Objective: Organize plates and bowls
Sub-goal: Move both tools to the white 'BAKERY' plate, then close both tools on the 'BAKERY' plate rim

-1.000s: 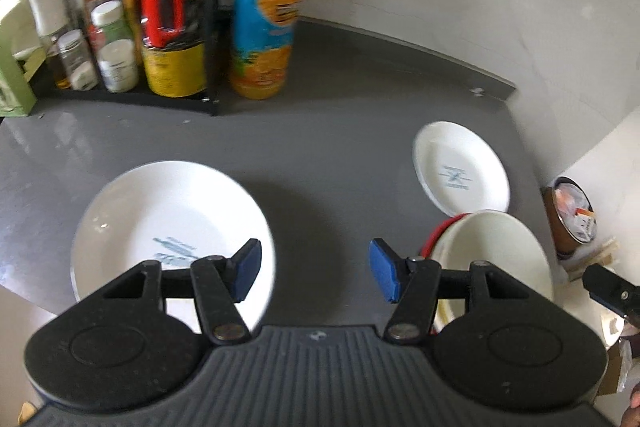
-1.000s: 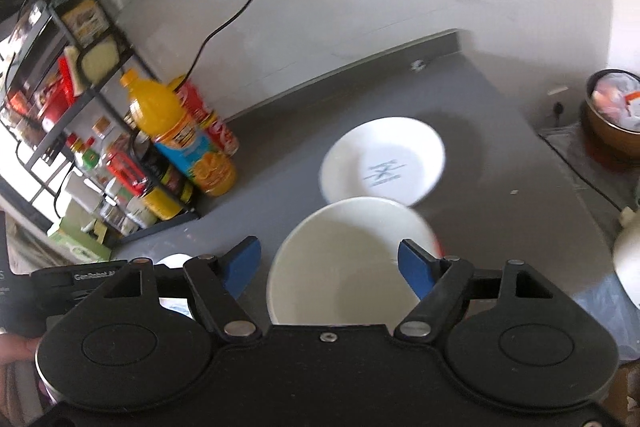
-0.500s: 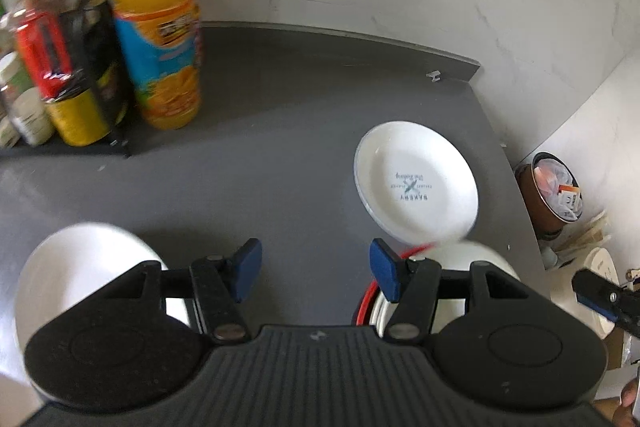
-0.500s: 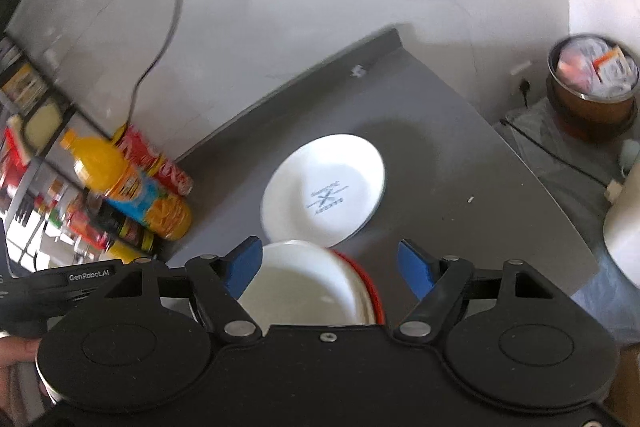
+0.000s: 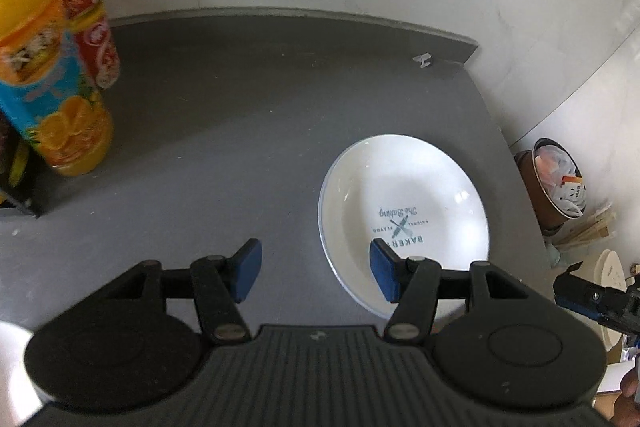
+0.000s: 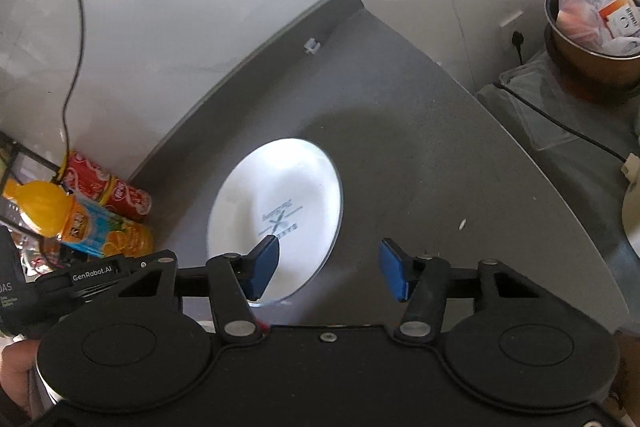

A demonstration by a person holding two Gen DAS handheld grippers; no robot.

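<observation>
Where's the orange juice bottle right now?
The orange juice bottle stands at the counter's far left in the left wrist view, beside the red can.

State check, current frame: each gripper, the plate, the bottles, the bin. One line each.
left gripper: open, empty, above the counter at the plate's left rim
right gripper: open, empty, above the plate's right rim
white plate: flat on the grey counter, upright, empty
orange juice bottle: standing, cap not in view
red bottle: standing behind it
bin: open, holds rubbish
</observation>
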